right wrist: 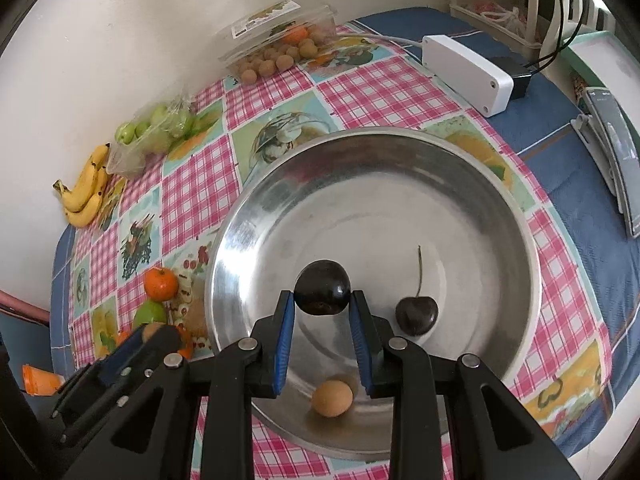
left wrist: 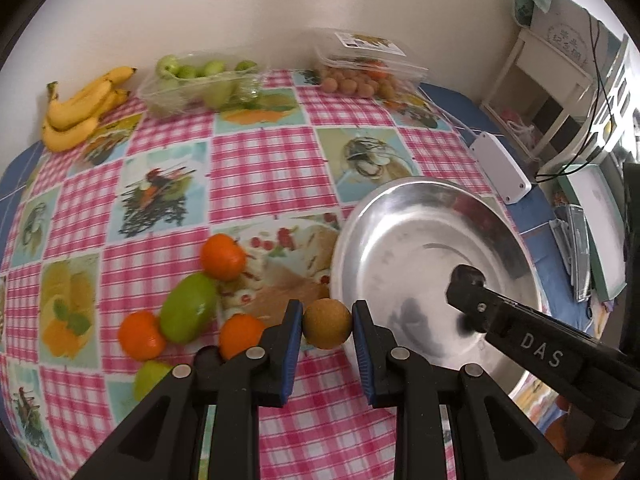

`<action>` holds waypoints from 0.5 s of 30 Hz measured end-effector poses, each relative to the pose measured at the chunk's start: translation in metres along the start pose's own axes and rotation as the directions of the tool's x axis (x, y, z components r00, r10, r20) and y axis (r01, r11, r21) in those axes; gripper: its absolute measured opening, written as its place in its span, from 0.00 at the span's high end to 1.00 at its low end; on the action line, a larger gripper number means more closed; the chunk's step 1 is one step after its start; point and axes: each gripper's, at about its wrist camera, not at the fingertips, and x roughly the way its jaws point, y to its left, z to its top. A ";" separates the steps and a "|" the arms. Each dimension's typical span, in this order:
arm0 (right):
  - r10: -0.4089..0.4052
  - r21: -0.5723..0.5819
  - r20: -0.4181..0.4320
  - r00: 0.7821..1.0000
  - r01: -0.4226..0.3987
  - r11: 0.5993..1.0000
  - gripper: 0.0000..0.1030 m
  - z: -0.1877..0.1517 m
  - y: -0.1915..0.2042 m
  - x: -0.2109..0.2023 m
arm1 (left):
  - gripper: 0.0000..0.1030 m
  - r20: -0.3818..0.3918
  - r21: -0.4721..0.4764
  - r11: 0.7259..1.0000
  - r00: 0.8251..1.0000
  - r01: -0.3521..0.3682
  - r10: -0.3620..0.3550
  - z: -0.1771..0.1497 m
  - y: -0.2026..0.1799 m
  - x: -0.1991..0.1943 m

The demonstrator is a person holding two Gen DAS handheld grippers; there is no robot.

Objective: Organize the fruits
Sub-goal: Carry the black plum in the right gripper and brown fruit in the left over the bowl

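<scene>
Longan (left wrist: 327, 323) clamped in left hand-held gripper (left wrist: 327, 326)

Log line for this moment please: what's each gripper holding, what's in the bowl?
left gripper: shut on longan | right gripper: shut on dark cherry over steel bowl | bowl holds: stemmed cherry, tan longan

A table covered by a pink-checked tablecloth (left wrist: 260, 160) is set against a plain cream wall (left wrist: 248, 12); a white shelf unit (left wrist: 536, 80) is seen beyond.
</scene>
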 end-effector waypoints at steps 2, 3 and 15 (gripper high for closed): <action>-0.004 0.002 0.004 1.000 0.004 1.000 0.72 0.003 -0.001 0.002 | 0.74 -0.001 0.008 1.000 1.000 0.004 -0.004 0.003 -0.004 0.004; -0.006 0.003 0.005 1.000 0.006 1.000 0.72 0.005 -0.002 0.002 | 0.74 -0.001 0.010 1.000 1.000 0.008 -0.008 0.004 -0.007 0.006; -0.027 0.022 -0.005 1.000 0.027 0.999 0.71 0.018 -0.015 0.020 | 0.74 0.004 0.036 0.999 0.999 0.035 -0.035 0.016 -0.025 0.024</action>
